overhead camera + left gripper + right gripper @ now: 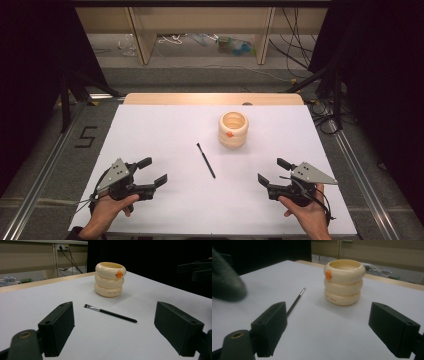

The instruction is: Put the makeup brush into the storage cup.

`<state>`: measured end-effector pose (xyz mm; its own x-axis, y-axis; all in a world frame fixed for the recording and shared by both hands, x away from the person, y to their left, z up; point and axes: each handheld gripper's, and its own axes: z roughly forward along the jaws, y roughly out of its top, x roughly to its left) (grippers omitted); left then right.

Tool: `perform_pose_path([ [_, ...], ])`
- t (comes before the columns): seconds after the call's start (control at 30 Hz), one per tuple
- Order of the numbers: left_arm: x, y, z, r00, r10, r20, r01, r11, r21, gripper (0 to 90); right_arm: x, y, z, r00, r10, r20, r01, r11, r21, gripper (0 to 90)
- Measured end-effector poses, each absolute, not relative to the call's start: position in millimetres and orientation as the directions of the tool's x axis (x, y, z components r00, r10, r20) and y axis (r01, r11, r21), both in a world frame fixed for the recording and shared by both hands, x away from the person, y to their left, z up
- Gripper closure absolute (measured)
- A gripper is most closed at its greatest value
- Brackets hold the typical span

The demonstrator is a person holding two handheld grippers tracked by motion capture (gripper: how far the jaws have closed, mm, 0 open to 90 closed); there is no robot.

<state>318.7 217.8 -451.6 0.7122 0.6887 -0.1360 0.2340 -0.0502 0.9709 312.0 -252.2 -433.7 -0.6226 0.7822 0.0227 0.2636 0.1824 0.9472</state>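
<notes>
While both tongs gape empty, brush (pixel 205 160) beside cream holder (pixel 233 129)

cream ringed cup (pixel 233 129) stands beyond a black brush (pixel 205 160) on the white table (pixel 150 130), both grippers apart

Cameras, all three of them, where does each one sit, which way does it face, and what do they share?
High view: fixed above the person's side, looking forward and down on the table; both hands, left claw and right claw enter from below.
Left gripper view: rides the left claw, looking between its open jaws toward the brush and cup.
Right gripper view: rides the right claw, open jaws, facing the cup, brush to its left.
Shared: all three show the brush and cup.
</notes>
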Motion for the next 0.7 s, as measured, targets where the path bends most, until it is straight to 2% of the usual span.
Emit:
perform_pose_path([
  [0.7,319.0,216.1,-451.7,0.717,0.685,-0.128,0.231,-0.06,0.971,16.6,315.1,-249.0,-432.7,-0.636,0.771,0.022,0.281,0.204,0.938,16.0],
])
